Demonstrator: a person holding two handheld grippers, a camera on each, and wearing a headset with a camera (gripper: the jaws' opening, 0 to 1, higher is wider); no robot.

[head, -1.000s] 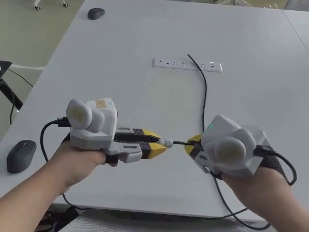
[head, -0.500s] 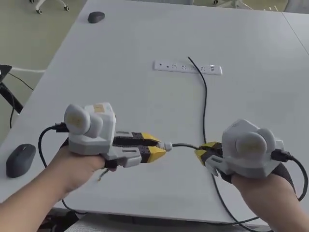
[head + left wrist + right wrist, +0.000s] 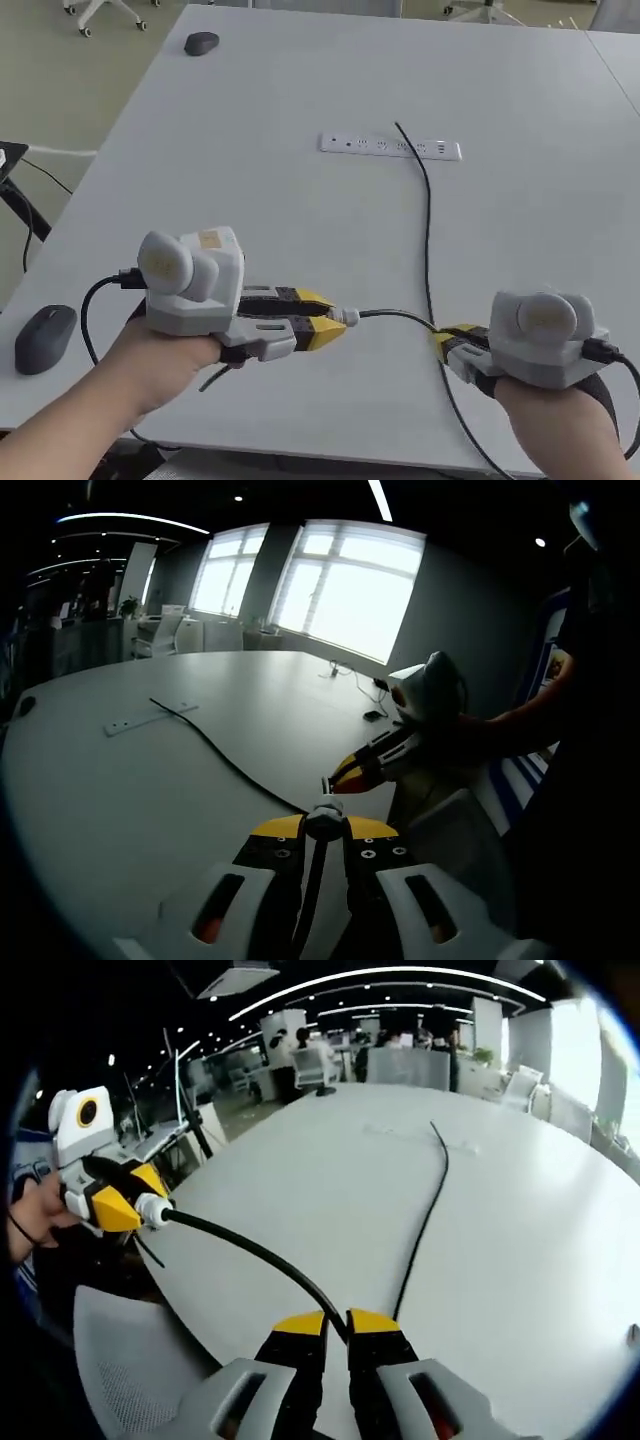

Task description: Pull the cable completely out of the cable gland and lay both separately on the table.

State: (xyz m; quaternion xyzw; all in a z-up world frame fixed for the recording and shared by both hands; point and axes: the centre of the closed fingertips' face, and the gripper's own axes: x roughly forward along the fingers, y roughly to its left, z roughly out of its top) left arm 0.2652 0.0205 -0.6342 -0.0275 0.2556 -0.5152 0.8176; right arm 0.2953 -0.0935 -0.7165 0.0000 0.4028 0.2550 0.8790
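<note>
White table, near edge: cable gland clenched in left gripper; right gripper, well apart, clamped on black cable.

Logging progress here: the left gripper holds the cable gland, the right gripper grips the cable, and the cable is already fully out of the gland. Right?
Not out: the right gripper view shows the cable running unbroken from the cable gland into the right gripper, still threaded. The left gripper does hold the gland.
</note>
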